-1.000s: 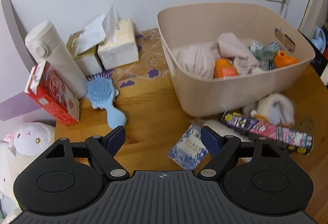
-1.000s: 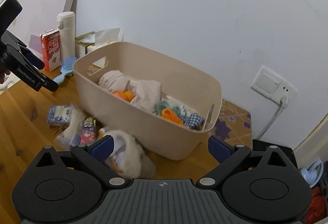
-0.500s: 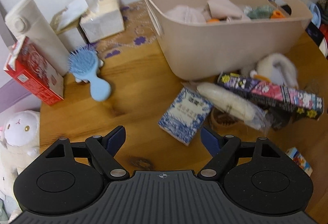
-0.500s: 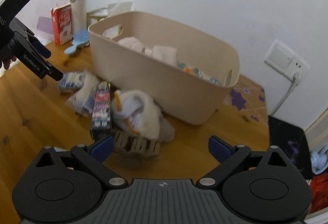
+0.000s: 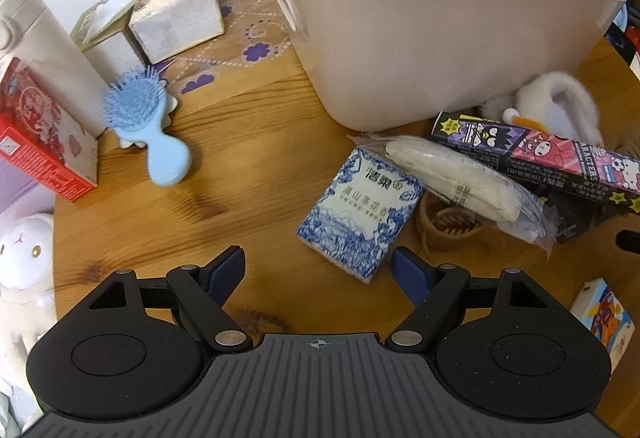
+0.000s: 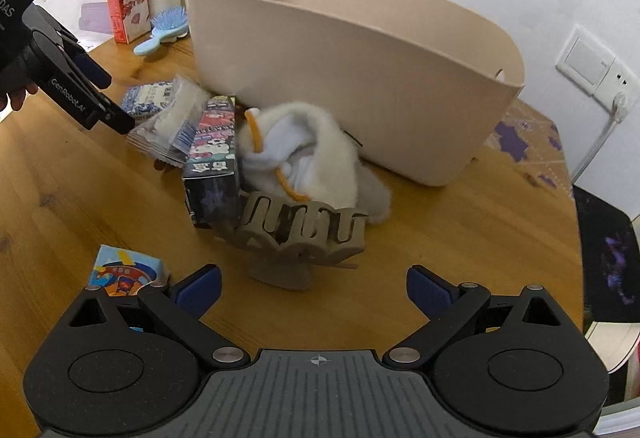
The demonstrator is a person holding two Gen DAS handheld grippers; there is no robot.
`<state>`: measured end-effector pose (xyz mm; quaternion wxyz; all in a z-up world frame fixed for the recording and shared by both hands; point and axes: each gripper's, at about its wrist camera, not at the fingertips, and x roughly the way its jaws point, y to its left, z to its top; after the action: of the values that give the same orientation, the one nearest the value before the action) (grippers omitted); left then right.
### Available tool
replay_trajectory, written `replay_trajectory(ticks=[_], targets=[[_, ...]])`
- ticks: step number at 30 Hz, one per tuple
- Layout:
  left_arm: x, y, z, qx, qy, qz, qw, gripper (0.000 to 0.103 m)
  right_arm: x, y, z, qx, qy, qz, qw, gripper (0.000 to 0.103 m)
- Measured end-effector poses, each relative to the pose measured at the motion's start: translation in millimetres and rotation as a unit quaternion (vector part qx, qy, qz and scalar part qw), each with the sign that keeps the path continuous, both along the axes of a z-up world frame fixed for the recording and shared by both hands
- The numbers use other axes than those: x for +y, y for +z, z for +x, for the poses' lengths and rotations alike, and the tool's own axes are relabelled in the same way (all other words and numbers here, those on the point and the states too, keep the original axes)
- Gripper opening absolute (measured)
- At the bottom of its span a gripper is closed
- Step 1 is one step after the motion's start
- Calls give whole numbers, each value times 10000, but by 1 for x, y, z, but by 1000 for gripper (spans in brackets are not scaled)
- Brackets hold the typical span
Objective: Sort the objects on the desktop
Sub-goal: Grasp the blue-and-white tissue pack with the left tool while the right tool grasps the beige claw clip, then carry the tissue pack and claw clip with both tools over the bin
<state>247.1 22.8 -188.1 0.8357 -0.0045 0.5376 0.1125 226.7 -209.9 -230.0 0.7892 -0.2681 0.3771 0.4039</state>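
- Both jaws stand spread wide and hold nothing: the left gripper [image 5: 318, 266] hangs over the wooden worktop [image 5: 248, 165] just near of a blue-and-white tissue pack [image 5: 362, 215]; the right gripper [image 6: 313, 288] hangs near a tan claw hair clip [image 6: 298, 238].
- Beige tub [image 6: 360, 77] sits at the far side, with cloth items showing over its rim.
- Clutter lies in a heap before the tub: the flat tissue pack with blue floral print, a clear-wrapped white roll [image 5: 460, 179] overlapping its far right corner, a long dark cartoon-printed box [image 5: 540, 161] and a fluffy white plush [image 6: 316, 153].
- Light blue hairbrush [image 5: 146, 125] lies well left, near a red carton [image 5: 38, 141].
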Motion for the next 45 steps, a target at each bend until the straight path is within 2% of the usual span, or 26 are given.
replay_trajectory(ticks=[15, 17, 19, 22, 24, 25, 28, 45], targets=[[-1, -6, 15, -426, -89, -120, 9990, 83, 12, -20, 13, 224, -79, 163, 9996, 100], [-1, -5, 14, -485, -150, -136, 9986, 81, 13, -21, 14, 215, -44, 178, 9996, 98], [0, -4, 12, -563, -257, -229, 9978, 71, 14, -22, 14, 231, -16, 227, 9995, 94], [-1, -1, 11, -600, -300, -374, 9970, 59, 13, -21, 14, 302, 23, 351, 9989, 83], [-4, 0, 11, -625, -330, -390, 9967, 54, 12, -20, 14, 315, 35, 388, 9987, 81], [-6, 1, 11, -639, -365, -377, 9966, 50, 12, -20, 14, 332, 55, 405, 9986, 76], [-10, 3, 10, -635, -365, -353, 9967, 48, 8, -18, 15, 387, 119, 456, 9981, 66], [-18, 11, -16, -557, -237, -255, 9978, 47, -20, 5, -4, 169, 89, 390, 9991, 65]])
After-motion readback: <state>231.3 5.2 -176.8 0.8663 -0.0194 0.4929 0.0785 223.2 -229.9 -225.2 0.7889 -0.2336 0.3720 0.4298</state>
